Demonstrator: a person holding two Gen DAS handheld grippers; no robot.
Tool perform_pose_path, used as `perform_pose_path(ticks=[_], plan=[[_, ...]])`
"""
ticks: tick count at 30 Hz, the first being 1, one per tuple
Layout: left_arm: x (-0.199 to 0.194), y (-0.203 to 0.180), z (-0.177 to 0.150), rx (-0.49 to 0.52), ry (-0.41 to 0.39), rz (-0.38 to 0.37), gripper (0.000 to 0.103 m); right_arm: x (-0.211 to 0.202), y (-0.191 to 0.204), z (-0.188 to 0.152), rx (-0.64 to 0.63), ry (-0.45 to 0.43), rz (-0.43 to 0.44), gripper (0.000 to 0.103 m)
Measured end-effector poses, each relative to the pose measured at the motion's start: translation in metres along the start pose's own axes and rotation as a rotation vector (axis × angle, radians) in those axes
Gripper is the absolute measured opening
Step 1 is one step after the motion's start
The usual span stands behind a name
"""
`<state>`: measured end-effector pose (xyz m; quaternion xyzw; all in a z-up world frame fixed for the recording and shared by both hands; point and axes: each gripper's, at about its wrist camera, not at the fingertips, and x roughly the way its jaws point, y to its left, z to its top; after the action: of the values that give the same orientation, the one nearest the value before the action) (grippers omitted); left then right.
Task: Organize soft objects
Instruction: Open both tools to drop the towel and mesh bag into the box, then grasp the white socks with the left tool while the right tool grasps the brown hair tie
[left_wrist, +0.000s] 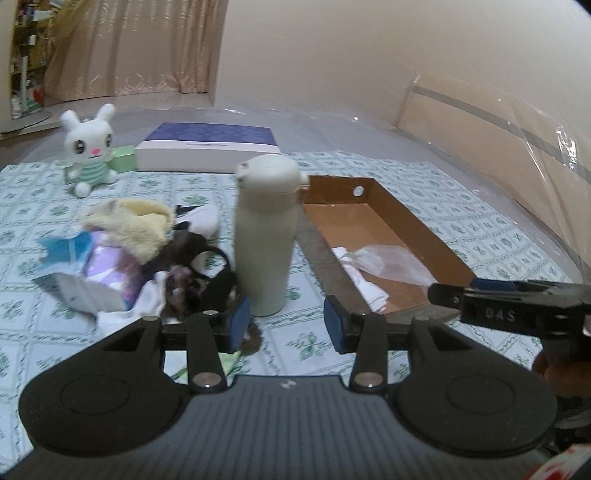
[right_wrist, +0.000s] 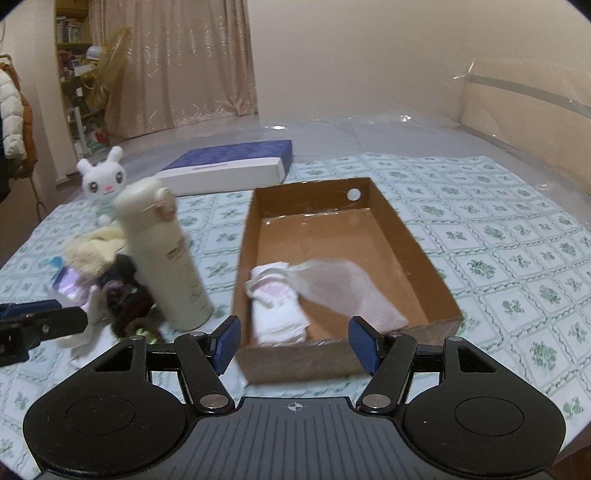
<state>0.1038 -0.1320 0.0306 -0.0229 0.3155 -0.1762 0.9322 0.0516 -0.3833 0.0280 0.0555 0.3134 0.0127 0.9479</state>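
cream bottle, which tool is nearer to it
Left. The left tool is open right in front of the cream bottle; the right tool is open at the cardboard box beside it.

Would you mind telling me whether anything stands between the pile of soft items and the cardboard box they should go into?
Yes: the cream bottle stands upright between the pile of soft items and the cardboard box, right beside the box's left wall. Both the left gripper and right gripper are open and empty.
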Motion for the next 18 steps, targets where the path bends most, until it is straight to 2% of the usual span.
perform_pose_path(ticks=[8, 18], plan=[[-0.025, 0.031, -0.019, -0.046, -0.003, 0.068, 0.048, -0.014, 0.028, -0.015, -0.025, 0.012, 0.033, 0.064], [-0.045, 0.070, -0.035, -0.102, -0.002, 0.163, 0.051, -0.017, 0.054, -0.021, -0.054, 0.021, 0.069, 0.064]])
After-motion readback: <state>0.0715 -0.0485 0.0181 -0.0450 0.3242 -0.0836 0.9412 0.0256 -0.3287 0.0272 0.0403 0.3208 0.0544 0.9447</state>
